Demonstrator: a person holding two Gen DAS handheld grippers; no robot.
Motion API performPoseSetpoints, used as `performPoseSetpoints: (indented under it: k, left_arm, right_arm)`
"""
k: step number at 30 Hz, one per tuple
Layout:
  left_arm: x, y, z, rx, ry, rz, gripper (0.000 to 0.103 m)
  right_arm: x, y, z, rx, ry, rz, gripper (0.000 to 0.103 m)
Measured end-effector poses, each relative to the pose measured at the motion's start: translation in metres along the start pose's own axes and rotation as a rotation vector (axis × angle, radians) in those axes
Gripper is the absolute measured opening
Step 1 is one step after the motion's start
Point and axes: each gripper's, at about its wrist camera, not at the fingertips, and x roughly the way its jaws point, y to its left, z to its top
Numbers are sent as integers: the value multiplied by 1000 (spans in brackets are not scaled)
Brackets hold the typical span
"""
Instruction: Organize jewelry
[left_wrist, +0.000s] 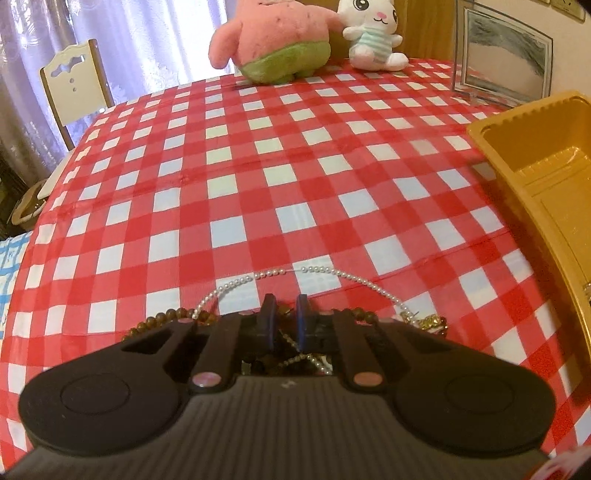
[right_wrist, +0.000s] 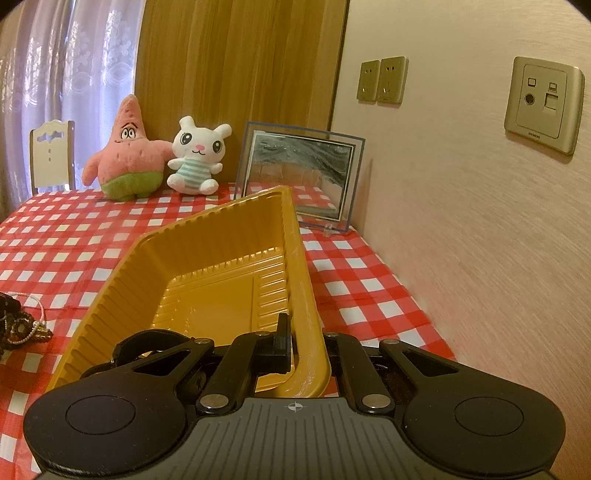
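Gold plastic, the tray tilts at frame centre, its rim pinched by the right gripper, probably to receive jewelry. At lower centre, the left gripper closes on the tangled necklaces.

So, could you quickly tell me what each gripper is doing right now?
Left gripper: fingers narrowly apart over the jewelry pile; whether it grips anything cannot be told.
Right gripper: shut on the rim of the gold tray.
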Motion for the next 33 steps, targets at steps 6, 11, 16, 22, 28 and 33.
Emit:
performPoseSetpoints:
  k: [6, 11, 16, 22, 28, 33]
  left_arm:
    - [-1, 0, -4, -26, -16, 1, 10]
    - [-1, 1, -4, -45, -31, -9, 7]
    - [-8, -1, -5, -56, -65, -21, 7]
    - [-40, -19, -2, -55, -139, -114, 7]
    - [-75, -63, 5, -20, -196, -289, 7]
    - [-78, -105, 15, 43, -201, -389, 7]
  right_arm:
    - [1, 0, -1, 4, 3, -1, 5]
    - [1, 0, -1, 3, 2, -1, 5]
    - [1, 0, -1, 3, 2, -1, 5]
    - [1, 0, -1, 5, 3, -2, 5]
    - [2, 2, -1, 3, -1, 2, 5]
    - [2, 4, 0, 2, 1, 5, 5]
